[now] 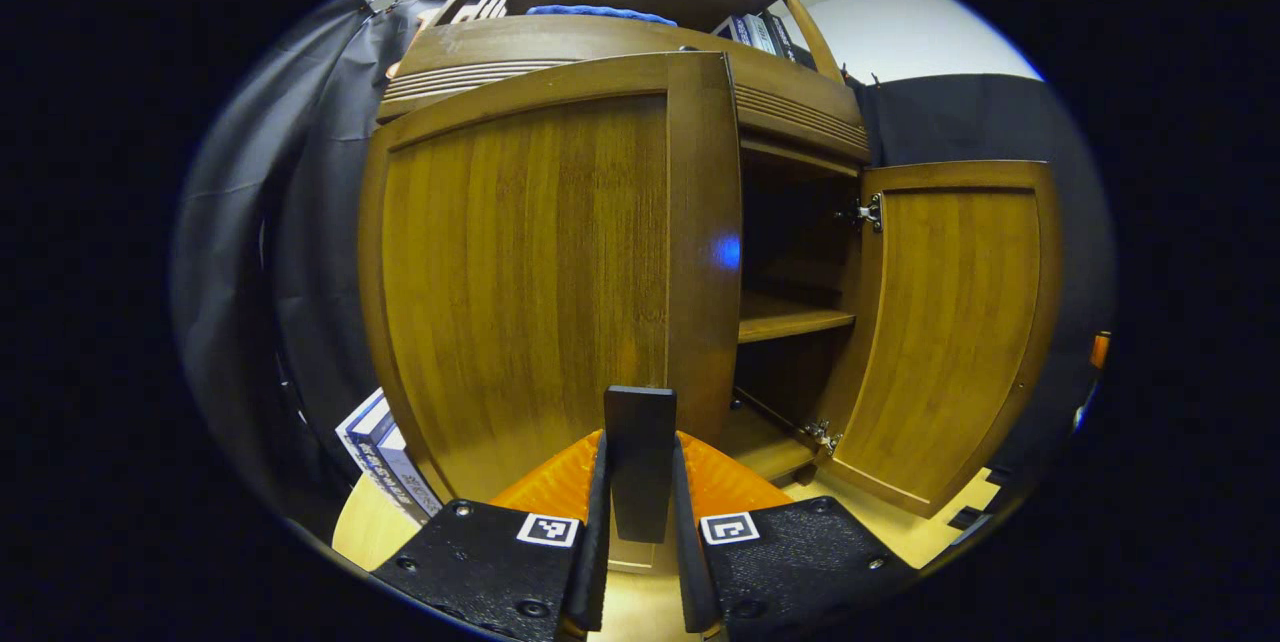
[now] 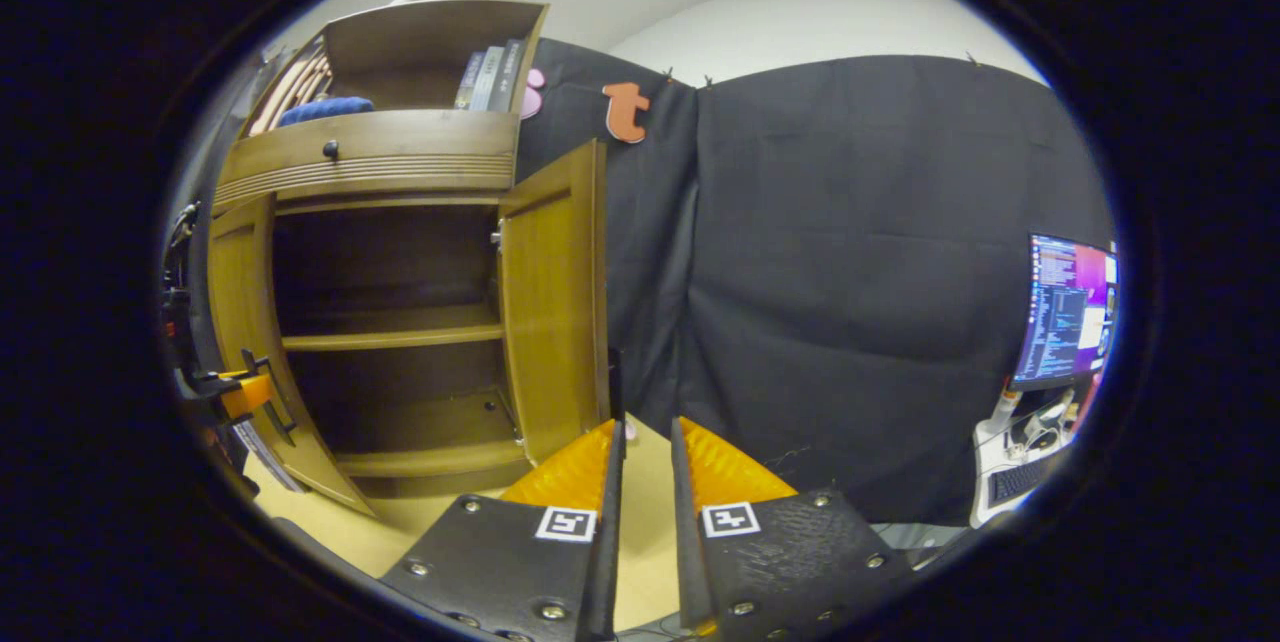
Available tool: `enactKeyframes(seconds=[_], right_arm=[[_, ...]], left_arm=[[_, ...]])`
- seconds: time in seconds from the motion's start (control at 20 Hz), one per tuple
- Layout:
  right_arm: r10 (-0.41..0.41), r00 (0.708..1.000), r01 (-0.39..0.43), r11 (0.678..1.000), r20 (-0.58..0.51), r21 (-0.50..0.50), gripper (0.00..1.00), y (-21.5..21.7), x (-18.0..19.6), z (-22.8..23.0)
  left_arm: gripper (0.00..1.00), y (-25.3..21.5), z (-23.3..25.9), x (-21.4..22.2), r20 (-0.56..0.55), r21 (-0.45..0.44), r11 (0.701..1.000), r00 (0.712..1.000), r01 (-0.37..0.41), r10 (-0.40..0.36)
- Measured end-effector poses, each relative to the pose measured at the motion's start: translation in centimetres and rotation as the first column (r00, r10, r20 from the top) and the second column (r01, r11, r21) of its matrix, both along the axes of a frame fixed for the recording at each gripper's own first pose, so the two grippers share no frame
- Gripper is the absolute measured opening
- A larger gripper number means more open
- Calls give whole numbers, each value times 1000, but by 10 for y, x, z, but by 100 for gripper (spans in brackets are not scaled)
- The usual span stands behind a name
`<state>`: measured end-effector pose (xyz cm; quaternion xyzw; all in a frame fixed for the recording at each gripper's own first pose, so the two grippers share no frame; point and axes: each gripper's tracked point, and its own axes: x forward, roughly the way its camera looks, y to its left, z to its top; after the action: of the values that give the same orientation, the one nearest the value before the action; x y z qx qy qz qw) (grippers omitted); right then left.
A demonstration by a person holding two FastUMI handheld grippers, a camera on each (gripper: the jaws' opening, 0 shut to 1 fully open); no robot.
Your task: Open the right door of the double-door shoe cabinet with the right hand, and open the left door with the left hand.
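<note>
The shoe cabinet (image 1: 620,42) stands on the pale worktop (image 2: 640,502) against the black cloth wall (image 2: 880,272). Its right door (image 1: 950,322) is swung wide open, hanging on metal hinges (image 1: 868,213) at the cabinet's right side, and the inner shelf (image 1: 790,317) shows in the opening.

In the left gripper view, the left door (image 1: 530,282) fills the middle and stands partly swung out, with a dark gap between its free edge and the cabinet body. The left tongs (image 1: 640,462) are closed on a dark flat handle (image 1: 640,432) at the lower free edge of that door, both fingers pressing its sides.

In the right gripper view, both doors stand open and the cabinet interior lies bare. The right tongs (image 2: 645,467) hold nothing; their fingers stand close together with a narrow gap over the worktop, just beside the right door's lower corner.

A drawer with a small knob (image 2: 330,150) runs above the doors. On top sit books (image 2: 488,77) and a blue cloth (image 2: 325,109). More books (image 1: 385,457) stand beside the cabinet's left foot. A lit monitor (image 2: 1070,312) stands at the far right of the right gripper view.
</note>
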<state>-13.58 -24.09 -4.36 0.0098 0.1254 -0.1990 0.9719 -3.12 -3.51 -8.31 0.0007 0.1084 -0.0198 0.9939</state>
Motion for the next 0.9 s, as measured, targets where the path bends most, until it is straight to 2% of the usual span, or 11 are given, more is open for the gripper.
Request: enactKeyframes(seconds=[0.4,0.9], right_arm=[[175,985,-175,984,2,29,24,43,41,-8],[339,941,-339,938,9,75,24,94,67,-21]], left_arm=[[30,32,7,-54,9,24,997,997,-72,72],[19,67,8,-92,15,58,981,983,-183,183]])
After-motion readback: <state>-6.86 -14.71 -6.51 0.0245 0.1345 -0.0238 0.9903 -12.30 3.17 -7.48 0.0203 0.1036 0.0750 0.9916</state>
